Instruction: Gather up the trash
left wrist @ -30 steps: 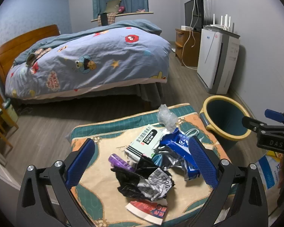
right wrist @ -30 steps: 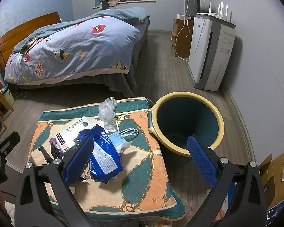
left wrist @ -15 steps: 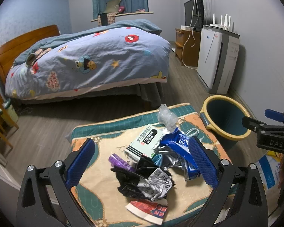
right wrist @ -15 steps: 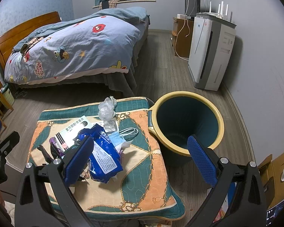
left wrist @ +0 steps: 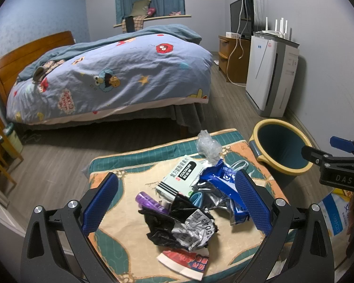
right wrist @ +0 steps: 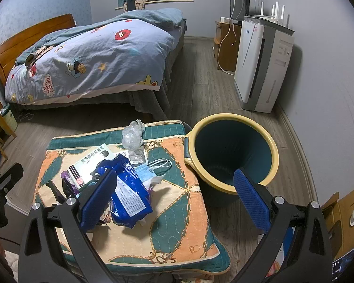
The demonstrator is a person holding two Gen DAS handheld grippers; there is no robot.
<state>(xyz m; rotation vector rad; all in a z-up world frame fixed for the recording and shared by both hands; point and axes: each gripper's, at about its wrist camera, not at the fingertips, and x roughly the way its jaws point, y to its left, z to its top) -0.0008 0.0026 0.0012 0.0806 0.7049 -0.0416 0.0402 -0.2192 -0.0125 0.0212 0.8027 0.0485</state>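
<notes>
Bedroom floor of grey wood planks carries a quilted orange-and-teal cushion [left wrist: 120, 212], which serves as the surface for a heap of trash, with a bed under a blue cartoon-print duvet [left wrist: 120, 75] behind it. Both grippers hover above the near edge of the cushion with jaws spread wide and nothing between them. Seen from the left gripper [left wrist: 174, 202], the heap lies straight ahead between the fingers: a crumpled black-and-silver foil wrapper [left wrist: 184, 226] nearest, a purple plastic tube [left wrist: 148, 201] just left of it, a white-and-black medicine box [left wrist: 179, 176] beyond, a torn blue foil pouch [left wrist: 224, 184] by the right finger, and a scrunched clear plastic bag [left wrist: 208, 146] at the far edge. A red-and-white printed wrapper [left wrist: 186, 261] at the near edge shows only in this view. From the right gripper [right wrist: 174, 195], the blue pouch [right wrist: 127, 195] sits just beside the left finger, and the round dark-teal bin with a yellow rim [right wrist: 231, 155] stands on the floor touching the cushion's right side, its inside visible and bare. This view alone reveals a light-blue face mask with white ear loops [right wrist: 151, 167] beside the pouch, and a brown cardboard box [right wrist: 344, 214] at far right. A white air purifier [right wrist: 262, 66] stands against the wall.
</notes>
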